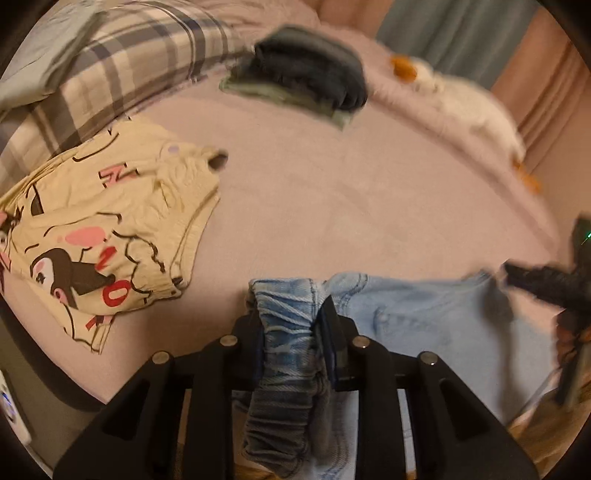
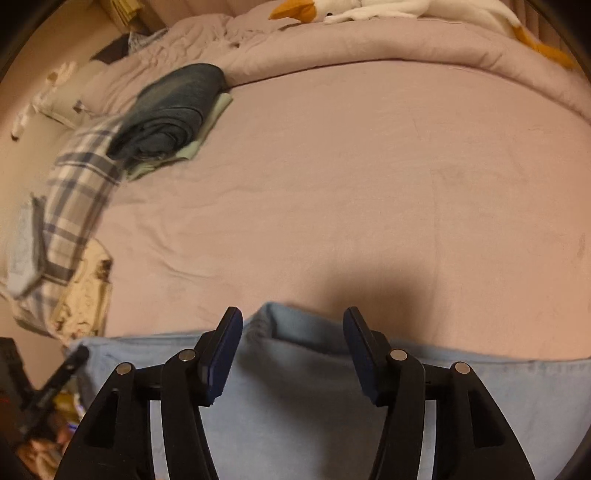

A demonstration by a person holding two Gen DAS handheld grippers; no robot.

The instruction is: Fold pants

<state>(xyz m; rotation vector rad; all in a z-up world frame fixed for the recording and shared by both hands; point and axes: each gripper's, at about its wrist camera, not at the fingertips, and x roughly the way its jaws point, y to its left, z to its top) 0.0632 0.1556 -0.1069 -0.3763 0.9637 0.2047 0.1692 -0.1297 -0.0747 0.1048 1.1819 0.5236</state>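
Note:
Light blue denim pants [image 1: 424, 314] lie at the near edge of the pink bed. My left gripper [image 1: 291, 314] is shut on their gathered elastic waistband [image 1: 286, 332], which bunches between the fingers. In the right wrist view the pants [image 2: 295, 387] spread under my right gripper [image 2: 293, 325], which is open and hovers just above the cloth; a raised fold sits between the fingers. The right gripper also shows at the right edge of the left wrist view [image 1: 517, 275], at the pants' far corner.
A cream cartoon-print garment [image 1: 99, 229] lies to the left. A folded dark and green stack [image 1: 306, 74] sits at the back, next to a plaid cover [image 1: 122, 66]. A white goose plush [image 2: 369, 11] lies on the far duvet. Pink sheet [image 2: 351, 184] fills the middle.

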